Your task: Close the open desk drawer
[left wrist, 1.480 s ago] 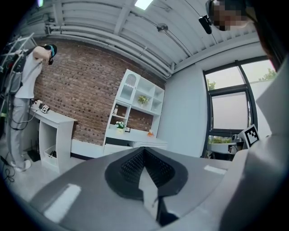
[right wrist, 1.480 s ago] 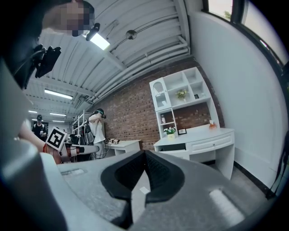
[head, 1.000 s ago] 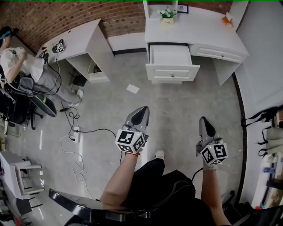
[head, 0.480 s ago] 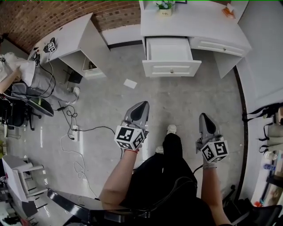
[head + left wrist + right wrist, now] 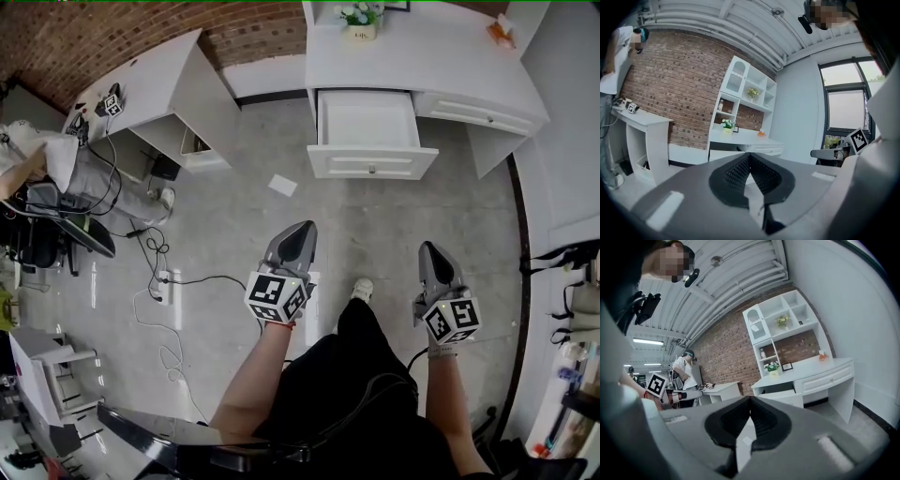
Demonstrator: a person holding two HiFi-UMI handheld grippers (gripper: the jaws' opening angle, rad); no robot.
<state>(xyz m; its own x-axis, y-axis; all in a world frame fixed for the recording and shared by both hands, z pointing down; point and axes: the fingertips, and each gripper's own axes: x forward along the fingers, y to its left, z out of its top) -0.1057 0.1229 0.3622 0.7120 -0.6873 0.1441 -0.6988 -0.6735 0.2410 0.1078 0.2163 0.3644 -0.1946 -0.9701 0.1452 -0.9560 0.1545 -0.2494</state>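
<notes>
Drawer (image 5: 368, 124) is standing pulled well out from under the worktop's (image 5: 431, 58) front edge, toward its left end. Its front panel (image 5: 403, 161) with a small knob (image 5: 372, 170) is facing the person, and the interior is looking empty.

Both tools are being held well short of it, over bare floor. Left hand-held gripper (image 5: 300, 234): jaws are being held together, nothing between them. Right hand-held gripper (image 5: 430, 253): likewise pressed together and empty.

Step in hand, as judged: the approach is being made. A clean close is best being done with a flat push on the front panel near the knob, straight toward the worktop's back edge, so the drawer is not being skewed on its runners. The closed jaw tips should serve as a blunt pusher.

View differences:
- Head view: the drawer's extension and interior are being shown from above.
- Right gripper view: the drawer (image 5: 782, 397) is being seen side-on, with the shelf unit (image 5: 780, 329) rising off the worktop's back edge.
- Left gripper view: windows (image 5: 846, 108) are being shown, absent elsewhere.
</notes>
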